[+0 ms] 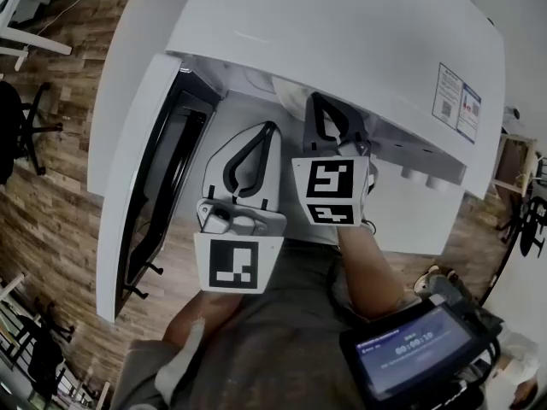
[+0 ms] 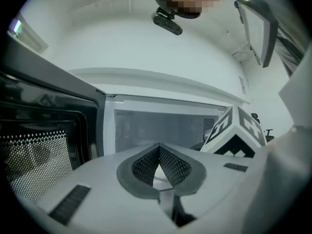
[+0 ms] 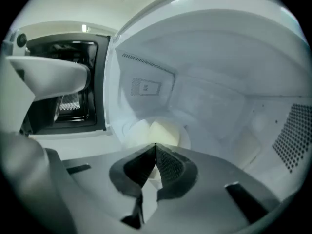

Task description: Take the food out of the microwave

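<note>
Head view: you're holding the right gripper (image 1: 318,99) inside the open microwave (image 1: 342,32) and the left gripper (image 1: 272,126) at its mouth. Left gripper view: jaws are sitting clenched, empty. Right gripper view: jaws are clenched too, gripping nothing. Only this view is showing the food (image 3: 165,130), sitting just beyond the tips.

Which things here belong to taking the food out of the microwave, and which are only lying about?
For the job: microwave, its open door, food inside, left gripper, right gripper.

Lying about: chair, screen, stickers on the microwave top.
</note>
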`<control>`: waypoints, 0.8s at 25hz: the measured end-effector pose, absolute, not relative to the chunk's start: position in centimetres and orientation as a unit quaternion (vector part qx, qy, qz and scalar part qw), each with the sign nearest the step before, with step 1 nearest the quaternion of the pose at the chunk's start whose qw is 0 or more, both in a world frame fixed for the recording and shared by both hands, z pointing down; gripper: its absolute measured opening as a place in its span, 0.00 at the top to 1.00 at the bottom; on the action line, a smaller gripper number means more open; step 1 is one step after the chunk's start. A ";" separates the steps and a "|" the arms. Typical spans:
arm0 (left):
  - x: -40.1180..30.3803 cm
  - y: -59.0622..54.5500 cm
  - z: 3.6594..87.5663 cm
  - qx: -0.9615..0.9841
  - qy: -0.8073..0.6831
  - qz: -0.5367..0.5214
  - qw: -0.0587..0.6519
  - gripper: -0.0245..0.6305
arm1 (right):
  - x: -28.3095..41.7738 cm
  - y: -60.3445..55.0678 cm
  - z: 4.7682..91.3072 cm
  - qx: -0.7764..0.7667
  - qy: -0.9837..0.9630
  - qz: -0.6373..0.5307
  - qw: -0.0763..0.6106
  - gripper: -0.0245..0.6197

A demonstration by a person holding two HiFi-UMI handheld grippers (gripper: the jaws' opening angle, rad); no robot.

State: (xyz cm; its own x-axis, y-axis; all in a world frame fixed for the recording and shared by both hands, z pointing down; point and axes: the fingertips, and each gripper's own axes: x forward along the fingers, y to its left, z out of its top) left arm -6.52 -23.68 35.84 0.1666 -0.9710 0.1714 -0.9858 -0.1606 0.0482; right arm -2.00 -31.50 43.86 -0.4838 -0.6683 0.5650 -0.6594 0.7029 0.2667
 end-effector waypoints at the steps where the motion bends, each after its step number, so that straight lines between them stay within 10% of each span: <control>1: -6.3 -23.6 35.7 0.761 -0.643 0.051 0.074 0.95 | -1.7 -31.2 43.4 0.393 -0.867 0.013 0.306 0.96; 9: -6.0 -23.2 34.1 0.763 -0.638 0.056 0.082 0.95 | 0.3 -26.4 44.1 0.409 -0.845 0.330 0.104 0.96; 12: -6.0 -23.2 33.7 0.770 -0.629 0.064 0.078 0.95 | -0.1 -26.1 45.4 0.391 -0.799 0.456 0.034 0.68; 20: -5.6 -23.3 34.2 0.796 -0.595 0.090 0.068 0.95 | -0.8 -29.3 46.3 0.387 -0.706 0.584 -0.107 0.73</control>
